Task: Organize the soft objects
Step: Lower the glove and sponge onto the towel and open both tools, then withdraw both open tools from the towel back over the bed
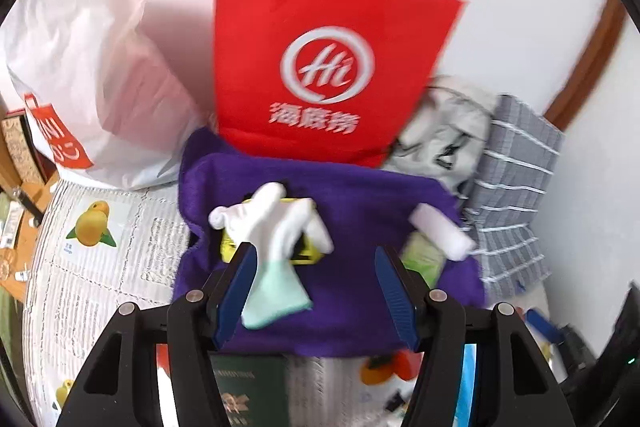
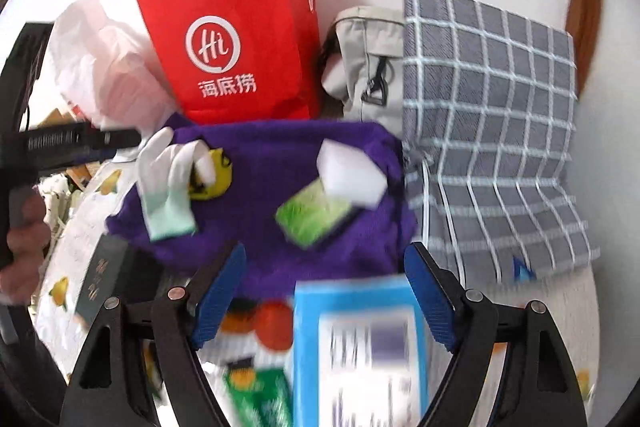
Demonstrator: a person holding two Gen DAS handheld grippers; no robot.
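A purple cloth (image 1: 352, 235) (image 2: 272, 171) lies spread on the table. On it lie a white glove with a mint cuff (image 1: 276, 247) (image 2: 168, 187), a yellow soft toy (image 1: 232, 247) (image 2: 218, 171) partly under the glove, a white foam block (image 1: 440, 231) (image 2: 352, 173) and a green sponge (image 1: 424, 259) (image 2: 316, 215). My left gripper (image 1: 316, 287) is open just above the cloth, its left finger beside the glove's cuff. My right gripper (image 2: 324, 291) is open, above the cloth's near edge.
A red paper bag (image 1: 320, 67) (image 2: 236, 39) stands behind the cloth against the wall. A white plastic bag (image 1: 92, 59) is on the left, a beige bag (image 2: 368, 59) and grey checked cloth (image 2: 488, 131) on the right. A green booklet (image 1: 252, 391) and blue box (image 2: 360, 351) lie near.
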